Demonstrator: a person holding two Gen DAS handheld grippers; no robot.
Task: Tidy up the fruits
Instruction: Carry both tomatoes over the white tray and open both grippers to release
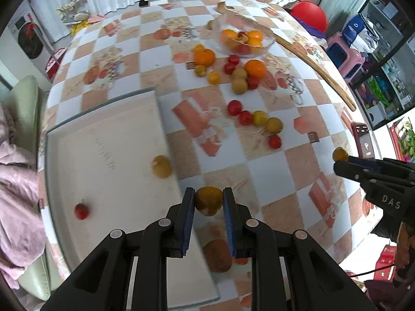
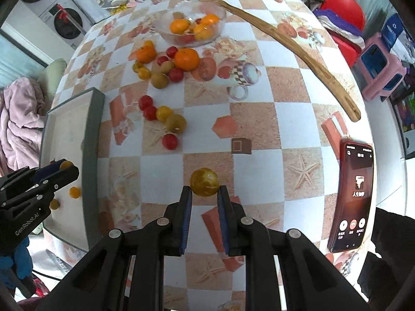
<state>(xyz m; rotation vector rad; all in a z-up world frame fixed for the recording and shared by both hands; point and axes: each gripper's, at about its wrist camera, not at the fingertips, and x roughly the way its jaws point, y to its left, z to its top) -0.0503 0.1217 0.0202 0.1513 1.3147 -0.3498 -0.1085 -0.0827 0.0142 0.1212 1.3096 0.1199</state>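
My left gripper (image 1: 209,194) is shut on a yellow-brown round fruit (image 1: 208,202), held above the right edge of the white tray (image 1: 109,134). In that tray lie a yellow fruit (image 1: 162,166) and a small red one (image 1: 82,211). My right gripper (image 2: 205,189) is shut on another yellow fruit (image 2: 204,182) above the checkered tablecloth. Each gripper also shows at the edge of the other view: the right gripper (image 1: 341,160) and the left gripper (image 2: 68,168). Loose red and yellow fruits (image 2: 166,119) and oranges (image 2: 186,59) lie mid-table.
A glass bowl (image 2: 166,18) with oranges and red fruits stands at the far side. A long wooden back scratcher (image 2: 298,49) lies diagonally on the right. A phone (image 2: 354,194) with a lit screen rests at the right table edge. A pink cloth (image 1: 15,186) lies left of the tray.
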